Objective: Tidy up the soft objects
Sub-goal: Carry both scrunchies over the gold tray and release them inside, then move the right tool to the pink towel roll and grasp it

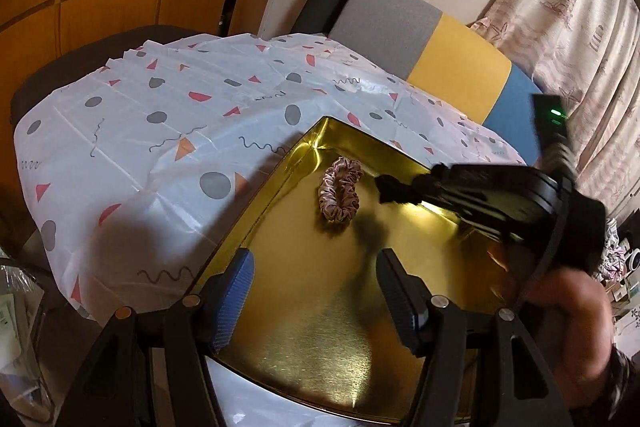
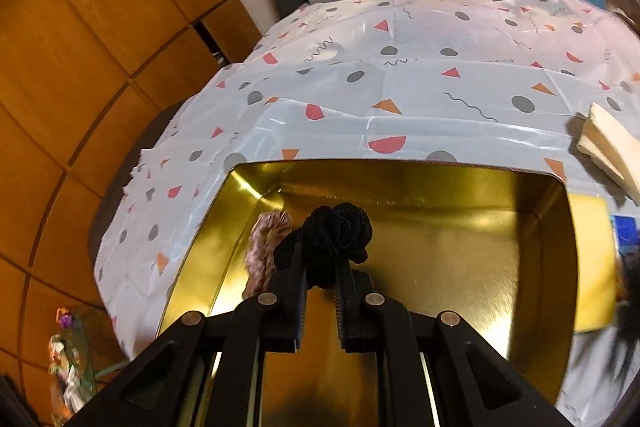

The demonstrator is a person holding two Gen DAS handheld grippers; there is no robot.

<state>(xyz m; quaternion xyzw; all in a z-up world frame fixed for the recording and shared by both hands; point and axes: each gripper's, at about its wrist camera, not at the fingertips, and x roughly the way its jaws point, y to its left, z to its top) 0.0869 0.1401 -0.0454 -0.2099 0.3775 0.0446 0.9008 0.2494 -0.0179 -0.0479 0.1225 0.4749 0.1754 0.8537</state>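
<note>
Right gripper (image 2: 322,267) is clamped tight on a black scrunchie (image 2: 336,231), fuzzy and bunched, held over the gold tin (image 1: 320,327). Pink satin scrunchie (image 1: 339,193), ruffled ring, lies flat inside the tin. Left gripper (image 1: 316,291) is wide apart, empty, over the tin.

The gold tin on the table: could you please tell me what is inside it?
A pink scrunchie lies on the gold tin's floor. The right gripper, shut on a black scrunchie, reaches over it. The near corners are hidden behind the grippers.
</note>
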